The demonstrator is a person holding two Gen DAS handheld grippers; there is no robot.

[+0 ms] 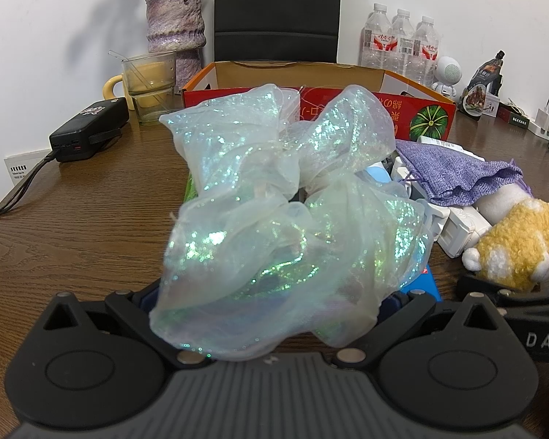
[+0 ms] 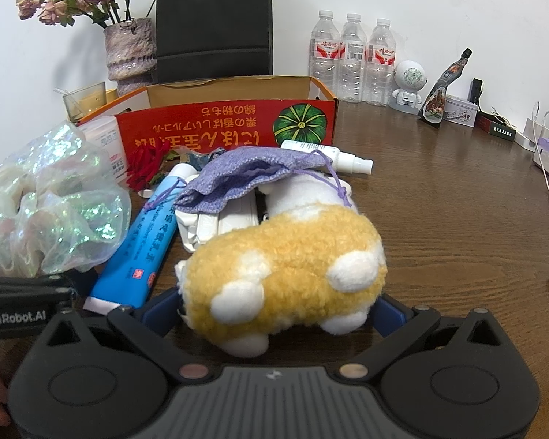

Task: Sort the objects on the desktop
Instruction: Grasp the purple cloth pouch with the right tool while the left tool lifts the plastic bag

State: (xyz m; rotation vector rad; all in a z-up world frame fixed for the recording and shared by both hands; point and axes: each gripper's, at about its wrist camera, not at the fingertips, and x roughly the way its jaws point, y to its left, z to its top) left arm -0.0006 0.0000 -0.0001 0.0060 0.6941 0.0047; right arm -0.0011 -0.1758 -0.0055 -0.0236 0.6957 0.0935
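Note:
My left gripper (image 1: 271, 303) is shut on a large iridescent organza scrunchie (image 1: 278, 205), which hides its fingertips and fills the middle of the left wrist view; it also shows at the left of the right wrist view (image 2: 51, 201). My right gripper (image 2: 278, 311) is shut on a yellow-and-white plush toy (image 2: 285, 270), also seen at the right of the left wrist view (image 1: 519, 245). Behind both stands an open red and orange cardboard box (image 2: 230, 124) with a pumpkin picture, also in the left wrist view (image 1: 421, 106).
A pile lies in front of the box: purple drawstring pouch (image 2: 249, 175), blue tube (image 2: 146, 241), white spray bottle (image 2: 333, 157), red fabric flower (image 2: 146, 164). Vase (image 1: 175, 25), glass cup (image 1: 150, 84), black power bank (image 1: 91, 128), three water bottles (image 2: 351, 58) and small items line the back.

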